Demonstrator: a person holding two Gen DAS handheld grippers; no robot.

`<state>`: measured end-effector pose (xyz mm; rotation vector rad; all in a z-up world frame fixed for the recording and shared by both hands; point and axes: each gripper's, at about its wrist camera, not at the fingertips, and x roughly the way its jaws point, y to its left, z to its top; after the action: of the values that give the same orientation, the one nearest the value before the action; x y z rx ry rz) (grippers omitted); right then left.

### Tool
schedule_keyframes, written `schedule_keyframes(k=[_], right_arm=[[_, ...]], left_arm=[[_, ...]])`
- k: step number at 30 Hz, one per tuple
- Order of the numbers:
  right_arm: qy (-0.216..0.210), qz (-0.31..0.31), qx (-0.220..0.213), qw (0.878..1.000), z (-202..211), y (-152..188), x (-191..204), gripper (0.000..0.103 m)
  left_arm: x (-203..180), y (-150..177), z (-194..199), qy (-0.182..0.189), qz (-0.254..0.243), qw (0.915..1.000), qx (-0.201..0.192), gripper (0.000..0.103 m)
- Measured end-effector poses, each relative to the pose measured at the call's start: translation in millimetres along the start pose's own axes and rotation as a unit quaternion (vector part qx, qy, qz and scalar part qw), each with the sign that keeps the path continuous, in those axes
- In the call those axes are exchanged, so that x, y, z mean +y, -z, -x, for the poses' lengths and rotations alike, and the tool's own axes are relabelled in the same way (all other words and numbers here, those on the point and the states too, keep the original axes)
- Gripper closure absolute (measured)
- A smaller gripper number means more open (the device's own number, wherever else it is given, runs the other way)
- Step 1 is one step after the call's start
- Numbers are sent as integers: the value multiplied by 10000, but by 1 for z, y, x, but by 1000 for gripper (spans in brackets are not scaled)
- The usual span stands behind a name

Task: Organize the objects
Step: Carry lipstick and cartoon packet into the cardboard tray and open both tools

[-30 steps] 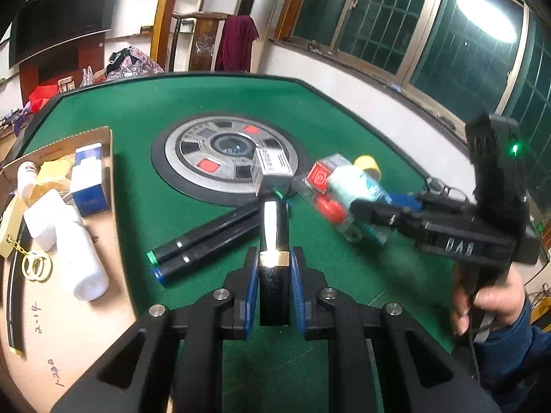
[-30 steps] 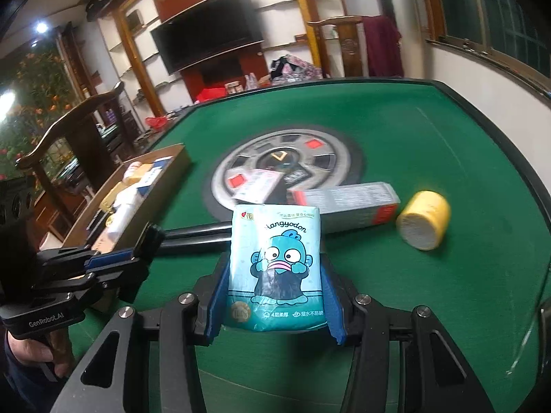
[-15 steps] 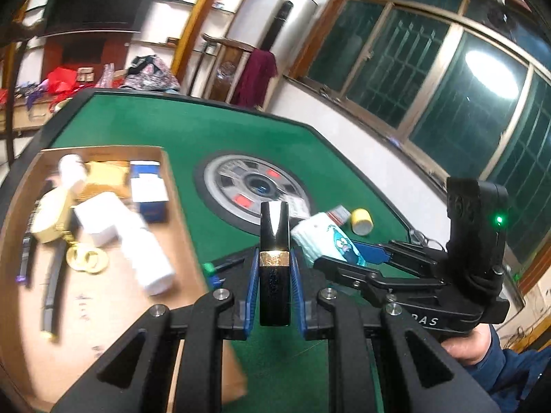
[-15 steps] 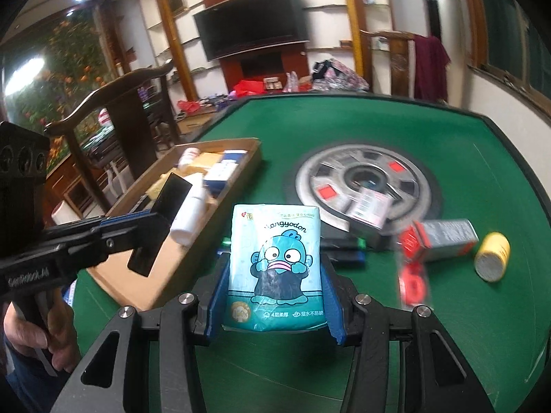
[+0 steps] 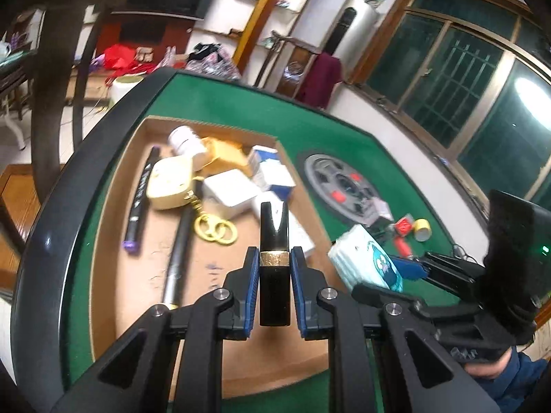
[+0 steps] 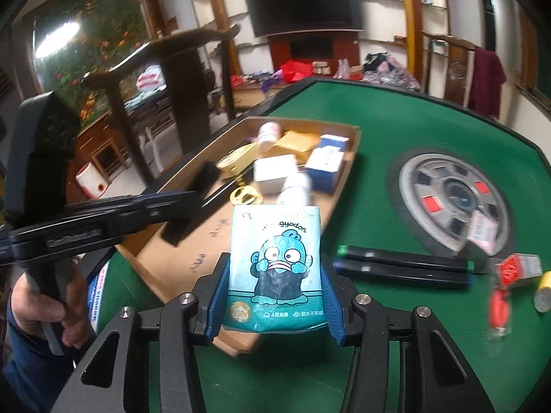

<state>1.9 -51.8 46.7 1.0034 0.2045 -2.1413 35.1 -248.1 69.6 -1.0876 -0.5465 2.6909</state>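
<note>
Two grippers loaded. Left gripper [image 5: 274,282] clamped on upright black lipstick tube with gold band [image 5: 274,261], centre of left wrist view, above shallow brown cardboard tray [image 5: 113,241] on green felt table [image 5: 213,106]. Right gripper [image 6: 275,272] pinching pale-blue tissue pack with cartoon fish print [image 6: 275,268], lower centre of right wrist view, over tray's near corner. Two black marker pens [image 6: 403,265] lying on felt at right.

Wall-mounted television [image 6: 303,3], dark wooden chair [image 6: 179,55], maroon garment [image 5: 320,79] on chair, barred windows [image 5: 458,79]
</note>
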Motion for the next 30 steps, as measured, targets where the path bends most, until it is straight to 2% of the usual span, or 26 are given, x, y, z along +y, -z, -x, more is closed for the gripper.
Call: schedule_keyframes(k=[7,14,25,30], right_arm=[[-243,-12,405,9989,-31,2,13,50],[-225,26,614,9979,-50,-4,15,50],[400,431,615,9964,-67,-6,27,50],[660,639,574,9941,-71,-4,32,48]], left_arm=[[12,0,-18,-138,89,9995,254,85],[16,-6,-31,-303,82,9983,498,86],[18,-16,-53,-363,246,9959,795,88],[21,-15,-52,-309,361,9962,735,88]])
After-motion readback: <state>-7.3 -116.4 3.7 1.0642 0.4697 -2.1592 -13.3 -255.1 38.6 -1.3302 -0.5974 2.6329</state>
